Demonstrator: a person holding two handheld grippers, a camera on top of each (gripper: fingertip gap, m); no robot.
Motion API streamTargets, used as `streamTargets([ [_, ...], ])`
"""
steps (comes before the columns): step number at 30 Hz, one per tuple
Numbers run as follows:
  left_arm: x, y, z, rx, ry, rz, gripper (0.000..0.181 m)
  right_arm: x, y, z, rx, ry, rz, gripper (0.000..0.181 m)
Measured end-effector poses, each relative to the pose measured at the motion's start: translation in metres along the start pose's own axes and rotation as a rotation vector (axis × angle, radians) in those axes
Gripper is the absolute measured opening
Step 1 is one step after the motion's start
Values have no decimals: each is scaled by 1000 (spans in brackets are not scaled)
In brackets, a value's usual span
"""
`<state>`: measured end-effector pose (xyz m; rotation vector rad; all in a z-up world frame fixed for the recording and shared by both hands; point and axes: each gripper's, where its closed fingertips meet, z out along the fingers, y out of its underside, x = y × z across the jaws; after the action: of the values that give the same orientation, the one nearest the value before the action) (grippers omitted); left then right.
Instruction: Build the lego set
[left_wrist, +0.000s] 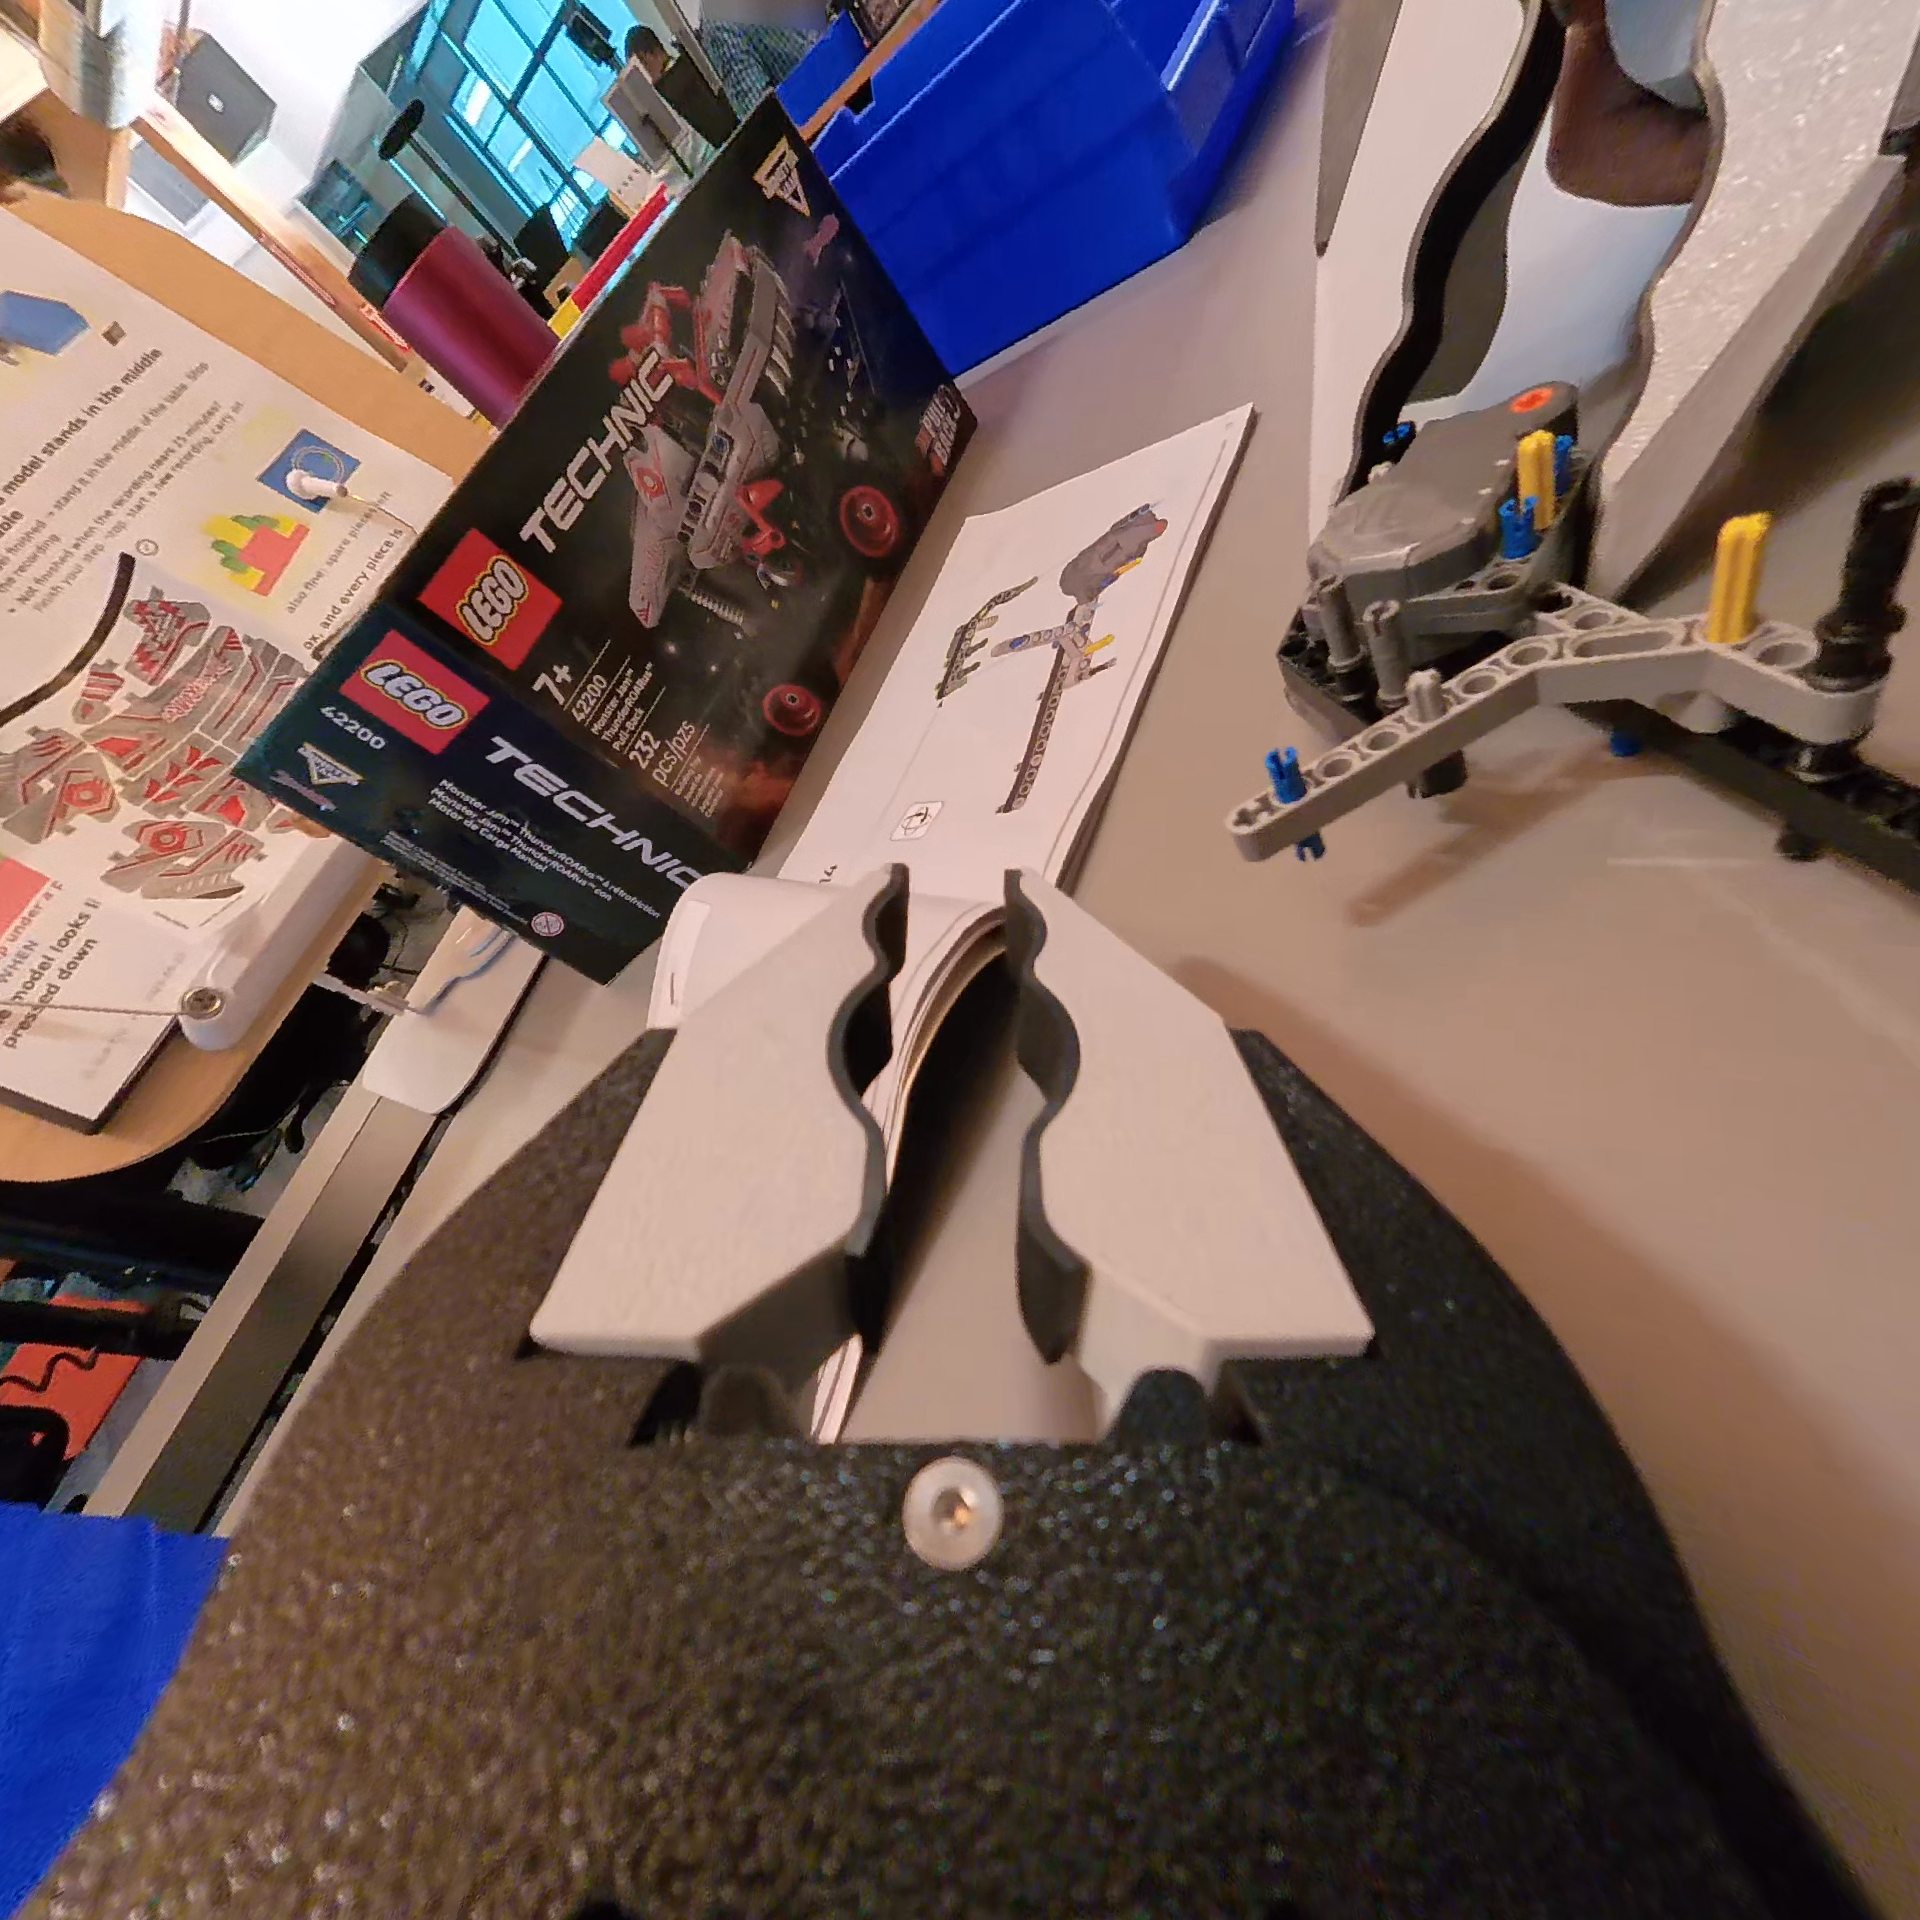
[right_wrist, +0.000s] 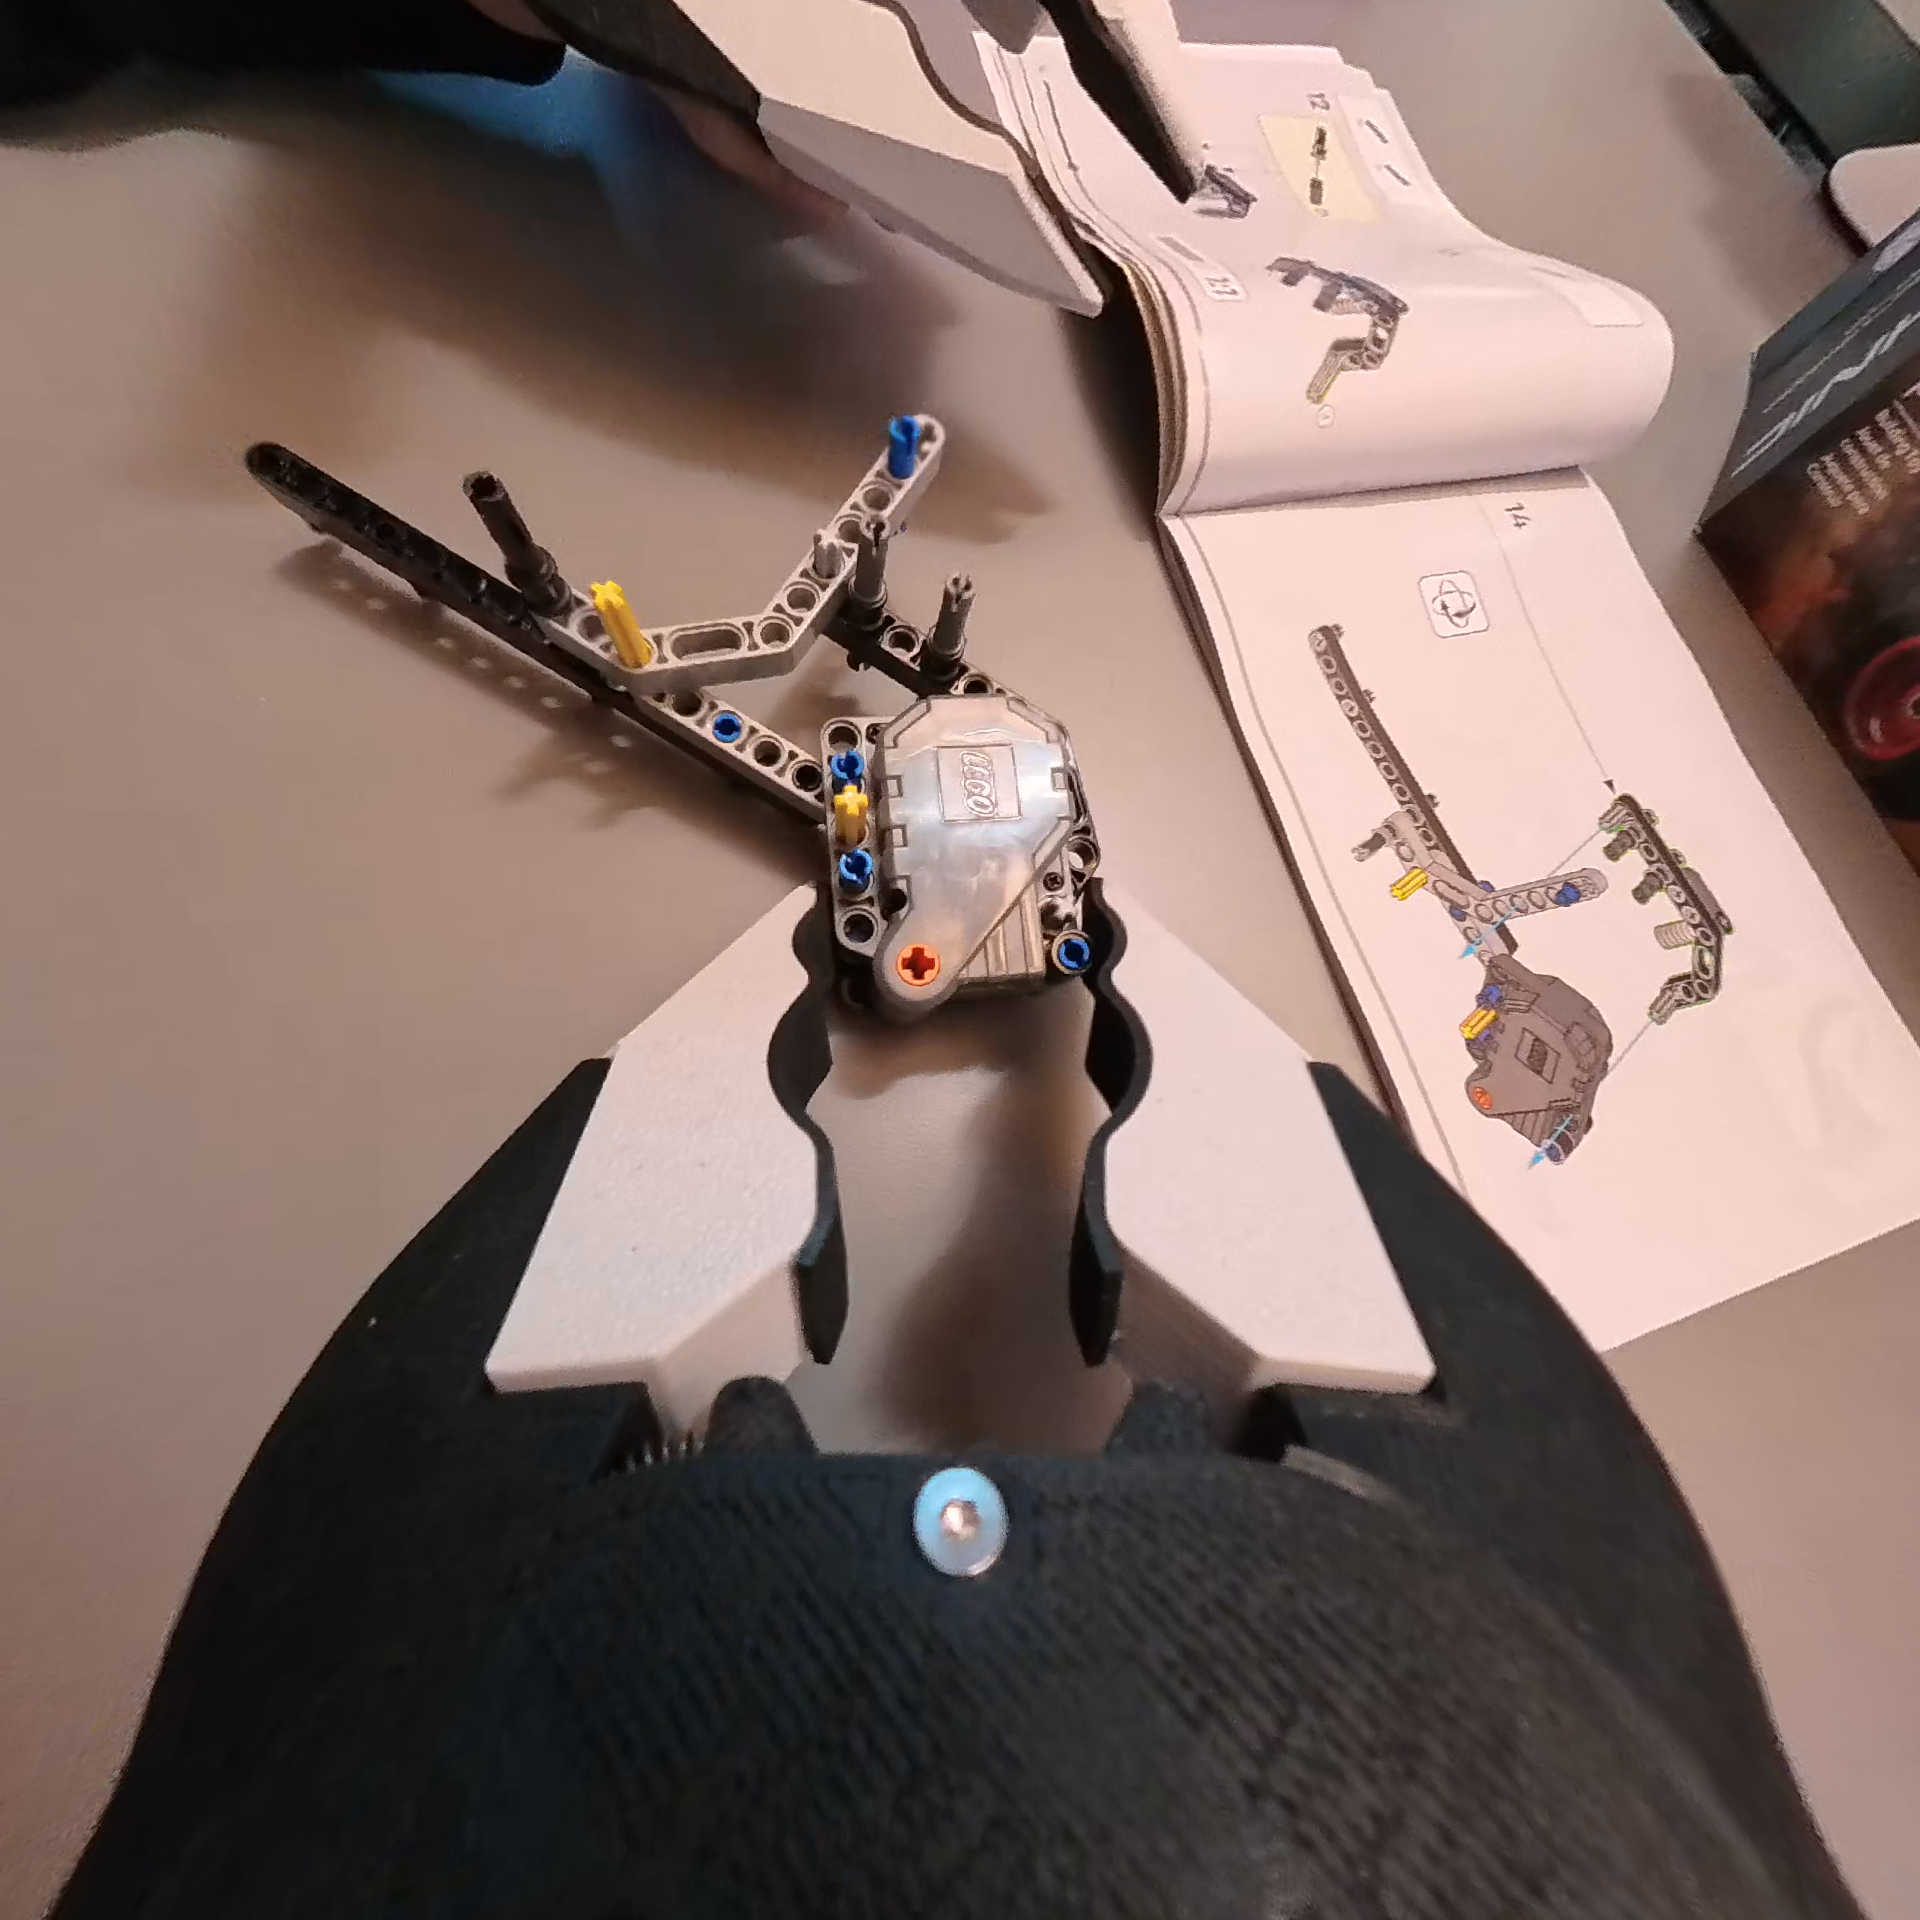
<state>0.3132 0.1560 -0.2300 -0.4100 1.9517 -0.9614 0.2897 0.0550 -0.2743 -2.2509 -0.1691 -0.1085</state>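
A partly built lego assembly lies on the grey table: a grey pull-back motor block (right_wrist: 966, 821) joined to a long black beam (right_wrist: 416, 551) and a bent light-grey beam (right_wrist: 769, 634), with blue and yellow pins. My right gripper (right_wrist: 951, 914) has its tips on both sides of the motor block's near end and seems to grip it. It also shows in the left wrist view (left_wrist: 1496, 457) around the motor block (left_wrist: 1434, 561). My left gripper (left_wrist: 956, 894) is closed on curled pages of the instruction booklet (left_wrist: 1091, 623), at its upper corner in the right wrist view (right_wrist: 1143, 249).
The booklet (right_wrist: 1507, 831) lies open right of the assembly. The black set box (left_wrist: 665, 582) stands behind it, also at the right edge (right_wrist: 1829, 499). Blue bins (left_wrist: 1018, 156) sit at the back. A printed sheet on a wooden board (left_wrist: 156, 520) is off the table's left edge.
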Motion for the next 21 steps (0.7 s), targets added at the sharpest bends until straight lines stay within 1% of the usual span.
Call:
streamTargets([
  [1, 0, -1, -1, 3, 0, -2, 16, 1, -1, 0, 4, 16, -12, 45],
  [8, -1, -10, -6, 35, 25, -51, 16, 2, -7, 0, 36, 106, -95, 45],
  [10, -4, -15, -10, 62, 34, -105, 17, 5, -11, -2, 60, 157, -138, 45],
  [12, -10, -27, -16, 127, 46, -189, 18, 7, -14, -4, 83, 210, -183, 45],
  [14, -13, -38, -21, 182, 91, -310, 23, 9, -18, -6, 109, 265, -232, 45],
  [16, -12, -46, -23, 204, 162, -440, 30, 9, -22, -9, 132, 315, -281, 45],
  [20, 1, -65, -22, 193, 361, -664, 51, 8, -29, -14, 170, 412, -381, 45],
  [21, 6, -72, -21, 188, 409, -707, 53, 7, -32, -16, 181, 437, -412, 45],
])
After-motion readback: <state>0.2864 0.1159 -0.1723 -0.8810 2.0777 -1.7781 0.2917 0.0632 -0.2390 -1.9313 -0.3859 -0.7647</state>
